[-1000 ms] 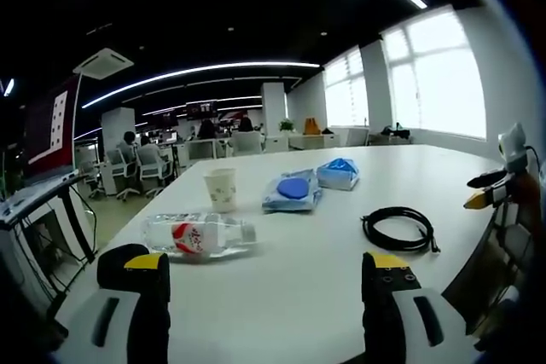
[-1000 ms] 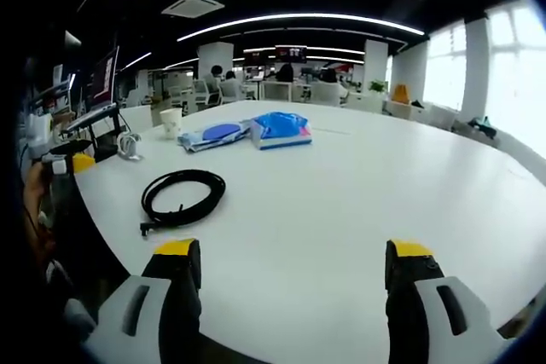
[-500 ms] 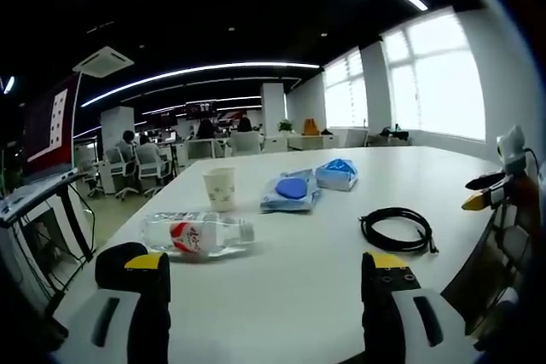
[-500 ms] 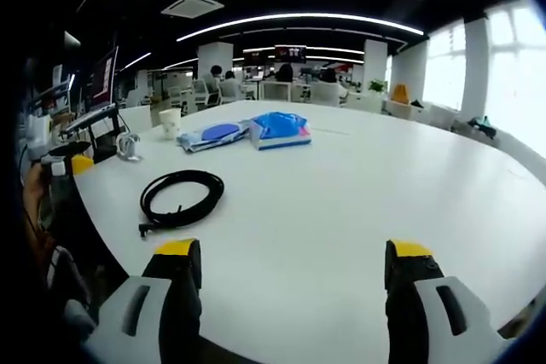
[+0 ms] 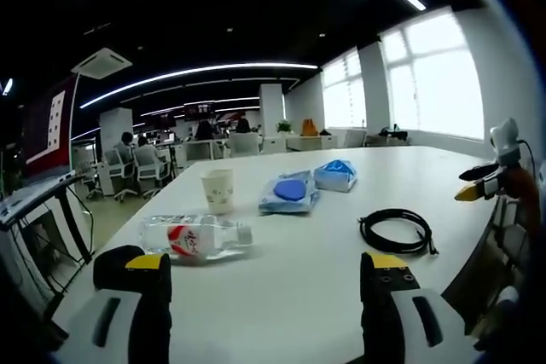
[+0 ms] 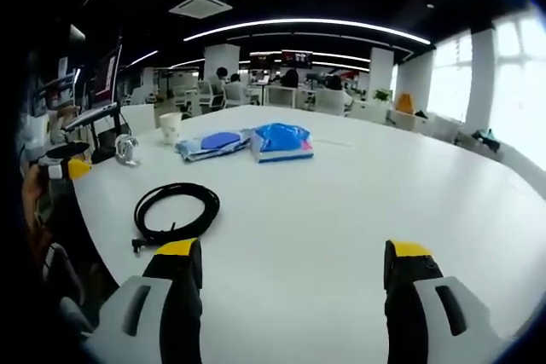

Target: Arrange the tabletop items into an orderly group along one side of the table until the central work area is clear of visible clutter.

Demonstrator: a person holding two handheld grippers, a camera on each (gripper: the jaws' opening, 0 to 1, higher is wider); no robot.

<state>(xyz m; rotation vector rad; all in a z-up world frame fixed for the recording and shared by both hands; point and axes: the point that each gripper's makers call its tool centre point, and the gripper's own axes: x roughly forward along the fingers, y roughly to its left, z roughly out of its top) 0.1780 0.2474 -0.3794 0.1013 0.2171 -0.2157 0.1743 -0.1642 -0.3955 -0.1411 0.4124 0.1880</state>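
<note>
On the white table [image 5: 290,253] lie a clear water bottle [image 5: 194,237] on its side, a paper cup [image 5: 218,189] standing upright, a blue flat pack [image 5: 290,192], a blue tissue pack [image 5: 336,174] and a coiled black cable [image 5: 395,229]. My left gripper [image 5: 260,274] is open at the near edge, bottle ahead to its left, cable ahead to its right. In the right gripper view the cable [image 6: 174,211], flat pack [image 6: 213,142], tissue pack [image 6: 282,141], cup [image 6: 171,126] and bottle [image 6: 126,147] appear. My right gripper [image 6: 286,262] is open over bare table; the cable lies ahead to its left.
The right gripper [image 5: 485,181] shows at the right of the left gripper view, the left gripper [image 6: 64,165] at the left of the right gripper view. Behind the table is an office with desks, chairs and seated people. Windows [image 5: 426,74] line one wall.
Both views have shifted slightly as the hands moved. The right gripper has risen a little in the left gripper view. The tabletop items lie where they were.
</note>
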